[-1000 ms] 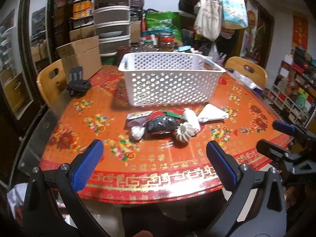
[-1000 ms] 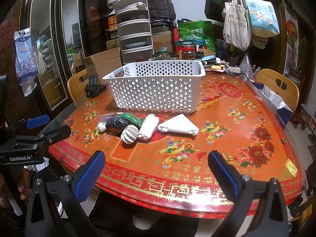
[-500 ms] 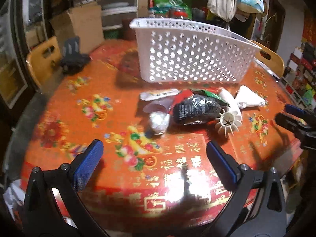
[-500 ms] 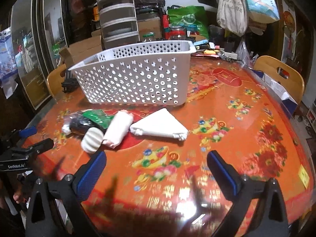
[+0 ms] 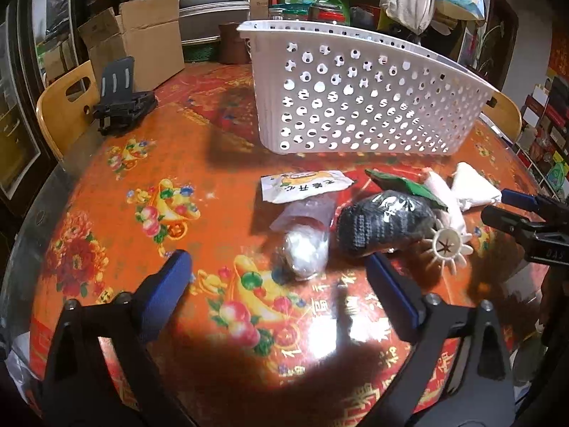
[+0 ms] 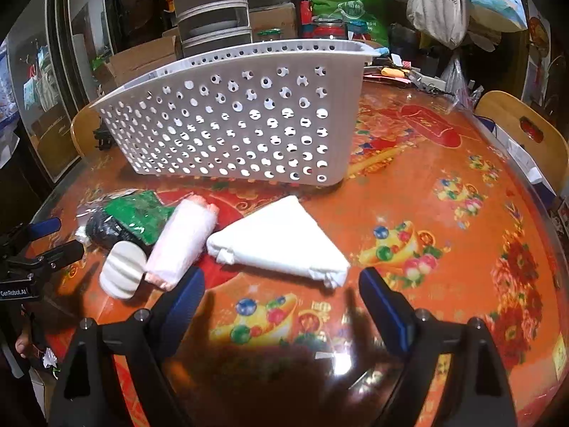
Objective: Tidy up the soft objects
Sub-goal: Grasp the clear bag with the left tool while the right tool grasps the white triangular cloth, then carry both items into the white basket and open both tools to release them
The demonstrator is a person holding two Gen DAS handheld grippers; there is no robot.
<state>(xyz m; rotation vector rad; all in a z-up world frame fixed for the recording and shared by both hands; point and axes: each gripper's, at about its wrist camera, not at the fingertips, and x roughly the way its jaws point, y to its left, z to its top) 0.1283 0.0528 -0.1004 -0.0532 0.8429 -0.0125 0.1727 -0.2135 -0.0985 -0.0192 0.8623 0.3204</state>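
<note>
Nothing looks done: the soft things, the cloth [image 6: 281, 238] among them, lie on the bench [image 6: 444, 249] before the basket [image 6: 242, 121]. Left gripper [image 5: 281, 291] and right gripper [image 6: 281, 299] are both spread wide, empty.

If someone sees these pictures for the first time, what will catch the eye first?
Probably the white perforated basket standing at the back of the bright red-orange flowered table. Next, the cluster of soft things in front of it: a white folded triangle, a rolled white towel and a black knitted bundle, with both open tools approaching.

Two black plastic grippers, left gripper [image 5: 277, 281] and right gripper [image 6: 281, 295], are fitted with blue finger pads [image 5: 167, 284] and silver screws [image 5: 71, 304].
</note>
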